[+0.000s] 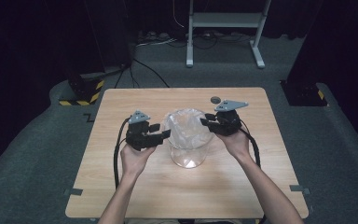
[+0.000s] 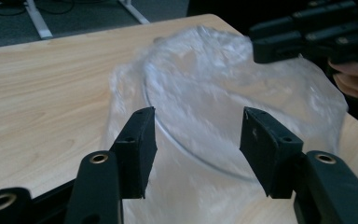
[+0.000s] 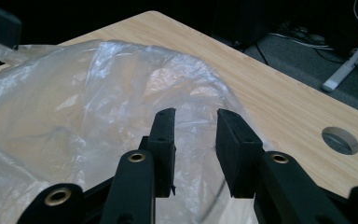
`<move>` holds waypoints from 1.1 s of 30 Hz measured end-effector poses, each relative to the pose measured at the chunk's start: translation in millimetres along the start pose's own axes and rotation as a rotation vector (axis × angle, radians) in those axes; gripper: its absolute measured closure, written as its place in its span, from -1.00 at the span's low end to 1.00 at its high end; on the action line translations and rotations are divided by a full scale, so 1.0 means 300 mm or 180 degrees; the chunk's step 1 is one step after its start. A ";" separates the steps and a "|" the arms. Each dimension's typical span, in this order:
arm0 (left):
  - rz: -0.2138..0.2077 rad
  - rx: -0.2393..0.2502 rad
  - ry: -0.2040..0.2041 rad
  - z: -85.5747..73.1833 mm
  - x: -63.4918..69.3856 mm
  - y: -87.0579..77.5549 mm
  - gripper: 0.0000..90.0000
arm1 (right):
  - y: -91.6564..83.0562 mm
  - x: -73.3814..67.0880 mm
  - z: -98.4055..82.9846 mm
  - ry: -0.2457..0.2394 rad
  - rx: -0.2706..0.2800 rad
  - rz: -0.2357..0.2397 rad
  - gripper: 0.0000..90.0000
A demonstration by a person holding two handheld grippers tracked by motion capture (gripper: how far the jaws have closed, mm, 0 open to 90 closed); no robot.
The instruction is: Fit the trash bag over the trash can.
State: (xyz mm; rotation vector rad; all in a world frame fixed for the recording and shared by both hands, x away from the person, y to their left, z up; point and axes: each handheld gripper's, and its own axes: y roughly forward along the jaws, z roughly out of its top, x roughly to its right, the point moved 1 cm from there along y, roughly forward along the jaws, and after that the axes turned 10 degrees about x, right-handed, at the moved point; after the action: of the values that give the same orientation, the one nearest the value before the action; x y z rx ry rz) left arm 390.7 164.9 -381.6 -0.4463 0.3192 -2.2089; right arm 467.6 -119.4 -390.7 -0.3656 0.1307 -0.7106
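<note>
- A clear glass jar (image 1: pixel 188 149) stands near the middle of the wooden table (image 1: pixel 121 102), with a thin see-through plastic bag (image 1: pixel 186 127) draped over its mouth and down its sides.
- The left gripper (image 1: pixel 164 134) sits just to the left of the jar, its jaws pointing toward the bag at about rim height.
- In the left gripper view, the jaws of the left gripper (image 2: pixel 196 140) stand well apart; the bag (image 2: pixel 223 93) and the jar's round rim (image 2: pixel 177 140) lie beyond the gap, and the pads do not press on the plastic.
- The right gripper (image 1: pixel 204 122) sits just to the right of the jar, its jaws pointing toward the bag's upper edge.
- In the right gripper view, the jaws of the right gripper (image 3: pixel 195 122) are apart with a narrower gap; the crinkled bag (image 3: pixel 74 102) lies ahead of and below the tips, and nothing is clamped between them.
- Whether either gripper's tips brush the plastic cannot be told.
- The right gripper (image 2: pixel 307 35) also shows on the far side of the bag in the left gripper view, with fingers (image 2: pixel 352 84) of the hand holding it.
- A round hole (image 3: pixel 339 140) in the table lies off to one side of the right gripper, well apart from the bag.
</note>
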 end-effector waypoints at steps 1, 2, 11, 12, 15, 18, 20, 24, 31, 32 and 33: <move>-0.0015 -0.0011 0.0021 -0.009 0.004 -0.007 0.00 | 0.002 -0.003 -0.003 0.0018 -0.0004 0.0028 0.50; -0.0028 -0.0017 0.0042 -0.019 0.008 -0.014 0.01 | 0.004 -0.004 -0.006 0.0024 -0.0008 0.0039 0.49; 0.0068 -0.0167 0.0492 -0.086 0.053 -0.001 0.10 | 0.011 -0.017 -0.012 0.0007 -0.0047 0.0077 0.44; 0.0087 -0.0155 0.0526 -0.089 0.055 0.001 0.11 | 0.011 -0.019 -0.011 0.0005 -0.0047 0.0078 0.44; 0.0170 -0.0225 0.0700 -0.105 0.066 0.010 0.18 | 0.012 -0.020 -0.012 0.0012 -0.0070 0.0104 0.43; 0.0167 -0.0242 0.0784 -0.121 0.078 0.017 0.24 | 0.010 -0.018 -0.014 0.0042 -0.0073 0.0140 0.43; 0.0201 -0.0245 0.0848 -0.127 0.084 0.025 0.32 | 0.011 -0.017 -0.016 0.0043 -0.0086 0.0154 0.43; 0.0206 -0.0280 0.0919 -0.134 0.089 0.043 0.62 | 0.013 -0.018 -0.017 0.0055 -0.0095 0.0183 0.43; 0.0153 -0.0398 0.0837 -0.147 0.074 0.056 1.00 | 0.007 -0.013 -0.020 0.0091 -0.0114 0.0235 0.43; 0.0143 -0.0417 0.0843 -0.150 0.071 0.056 1.00 | 0.006 -0.012 -0.020 0.0084 -0.0104 0.0243 0.42; 0.0139 -0.0436 0.0834 -0.154 0.069 0.056 1.00 | 0.003 -0.012 -0.021 0.0094 -0.0112 0.0251 0.42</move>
State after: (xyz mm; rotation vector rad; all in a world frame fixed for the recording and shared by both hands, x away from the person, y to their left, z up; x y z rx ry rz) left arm 371.0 141.8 -425.5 -0.2194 0.6172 -2.2124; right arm 463.9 -118.1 -396.9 -0.3815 0.1849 -0.6366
